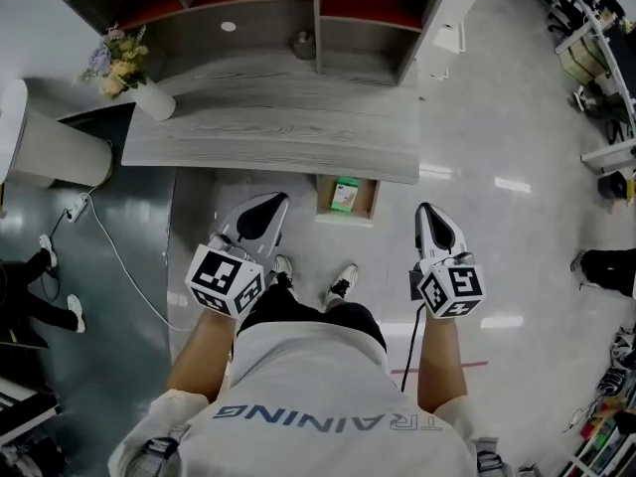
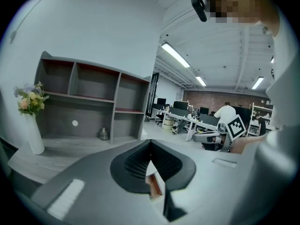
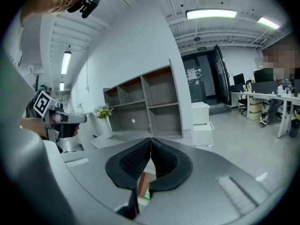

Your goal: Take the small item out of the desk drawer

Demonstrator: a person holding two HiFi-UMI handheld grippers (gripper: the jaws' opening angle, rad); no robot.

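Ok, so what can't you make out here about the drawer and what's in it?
- Green item: too small in the head view to identify; the right gripper view shows only a green sliver below the shut right gripper.
- Drawer: its rear is hidden under the desk top in the head view.
- Small object on the desk: too small in any view to name.

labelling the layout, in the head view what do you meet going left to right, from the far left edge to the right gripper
white cylinder → vase of flowers → left gripper → open drawer holding the small green item → right gripper
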